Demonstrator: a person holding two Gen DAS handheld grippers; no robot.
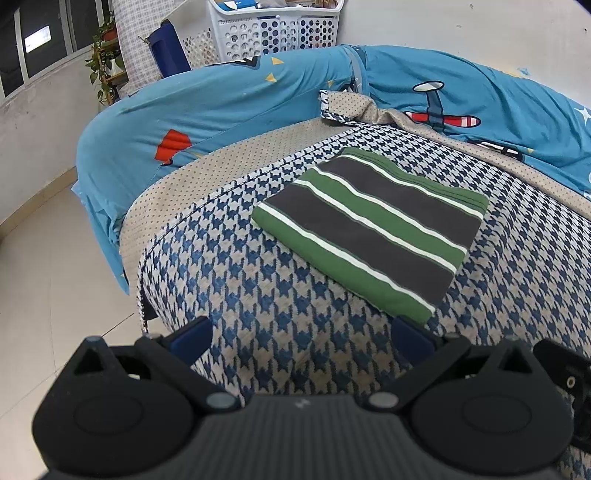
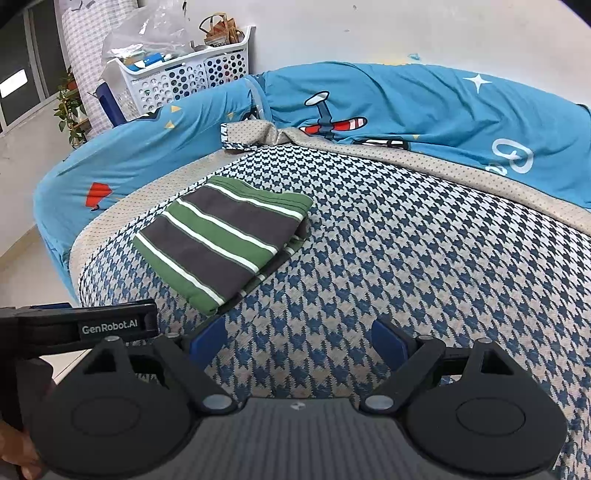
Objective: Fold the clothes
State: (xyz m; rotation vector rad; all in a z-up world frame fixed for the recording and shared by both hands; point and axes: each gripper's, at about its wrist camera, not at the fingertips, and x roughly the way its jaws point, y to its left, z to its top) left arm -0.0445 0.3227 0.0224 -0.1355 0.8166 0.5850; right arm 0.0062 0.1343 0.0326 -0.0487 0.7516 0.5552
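Observation:
A green, grey and white striped garment [image 1: 373,229] lies folded into a flat rectangle on the houndstooth mat [image 1: 258,295]. In the right wrist view the same folded garment [image 2: 225,236] sits left of centre on the mat [image 2: 424,258]. My left gripper [image 1: 301,338] hovers open just short of the garment's near corner, holding nothing. My right gripper [image 2: 299,339] is open and empty too, pulled back over the mat to the right of the garment. The other gripper's black body [image 2: 81,328] shows at the left edge of the right wrist view.
A blue cartoon-print sheet [image 1: 221,110] covers the raised surface behind and left of the mat. A white perforated laundry basket [image 1: 273,29] stands against the wall at the back. A potted plant [image 1: 105,55] is by the window. Tiled floor [image 1: 55,277] lies to the left.

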